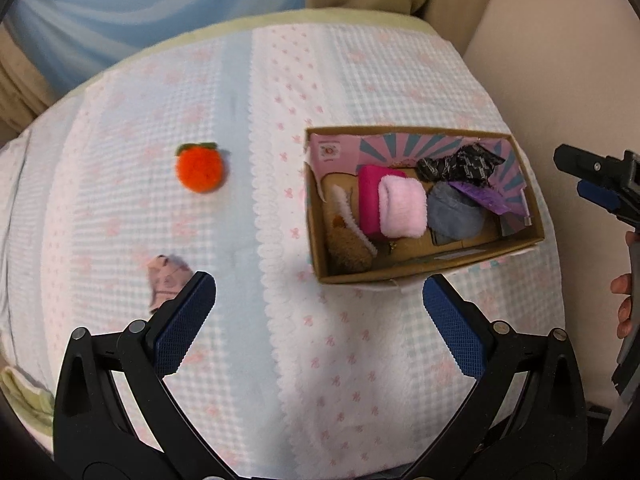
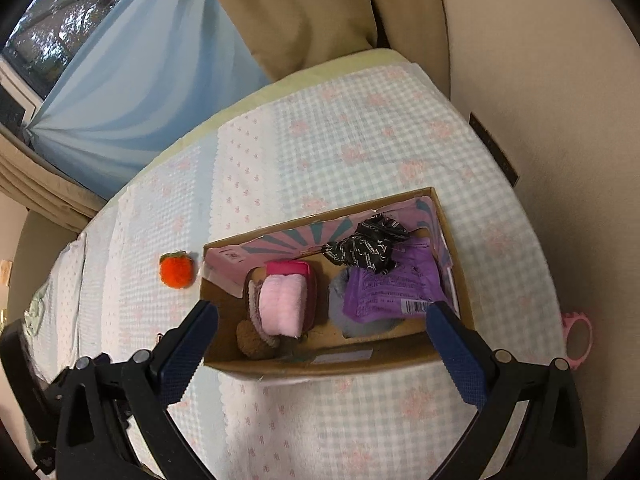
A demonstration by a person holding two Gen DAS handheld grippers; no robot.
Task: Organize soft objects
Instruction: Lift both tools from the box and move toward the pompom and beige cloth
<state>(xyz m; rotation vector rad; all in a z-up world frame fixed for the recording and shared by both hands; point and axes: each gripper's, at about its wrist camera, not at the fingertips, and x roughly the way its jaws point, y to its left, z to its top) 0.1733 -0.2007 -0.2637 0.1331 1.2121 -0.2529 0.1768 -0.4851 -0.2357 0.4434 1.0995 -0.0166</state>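
Observation:
A cardboard box [image 1: 424, 270] [image 2: 320, 364] sits on the quilted bed and holds a pink towel roll [image 1: 402, 210] [image 2: 280, 306], a magenta item [image 1: 369, 196], a grey cloth [image 1: 454, 214], a purple packet [image 2: 384, 288], a black bag [image 2: 366, 250] and a brown plush [image 1: 348, 250]. An orange plush fruit [image 1: 199, 168] [image 2: 176, 270] lies left of the box. A small pink patterned cloth [image 1: 166, 278] lies by the left finger of my left gripper [image 1: 320, 312], which is open and empty. My right gripper [image 2: 322, 340] is open and empty over the box's near wall.
The bed cover [image 1: 280, 92] is pale checked fabric with pink bows. A beige wall [image 2: 540, 80] borders the right side, blue and tan curtains [image 2: 132, 92] the far side. A pink ring-shaped object [image 2: 578, 338] lies at the bed's right edge.

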